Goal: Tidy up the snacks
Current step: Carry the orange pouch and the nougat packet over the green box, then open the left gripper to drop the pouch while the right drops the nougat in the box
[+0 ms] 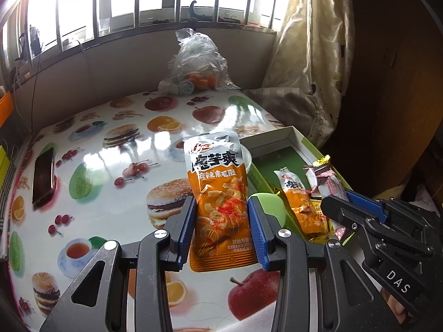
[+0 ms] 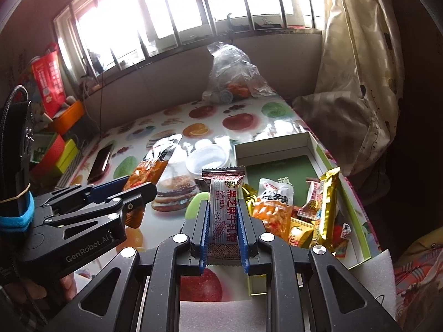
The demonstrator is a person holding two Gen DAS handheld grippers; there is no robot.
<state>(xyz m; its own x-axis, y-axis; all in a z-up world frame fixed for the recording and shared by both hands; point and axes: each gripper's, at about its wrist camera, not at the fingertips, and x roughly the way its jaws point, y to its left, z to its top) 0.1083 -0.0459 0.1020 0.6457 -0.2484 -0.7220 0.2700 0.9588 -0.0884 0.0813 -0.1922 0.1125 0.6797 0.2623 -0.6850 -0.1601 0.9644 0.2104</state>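
Phone [image 1: 43,175] on the far left of the fruit-printed counter [image 1: 116,127] lies well clear of the work. Nearer the middle, the left gripper [image 1: 221,222] pinches the orange konjac snack packet [image 1: 218,193] by its two long edges, holding it upright above the counter, just left of the white cup [image 2: 206,159] and the open green box [image 2: 357,221]. To its right, the right gripper [image 2: 223,232] is pressed tight on a slim sesame nougat bar [image 2: 223,213], also upright, in front of the box's near left corner. Inside the box a second konjac packet [image 2: 272,207], gold-wrapped sweets [image 2: 328,202] and other small wrappers already crowd the near end, while the far end shows bare green floor. Doing this step well probably means carrying each packet over the box wall without clipping it, lowering into the emptier far part, keeping the two grippers from crossing, and releasing only once the packet rests flat.
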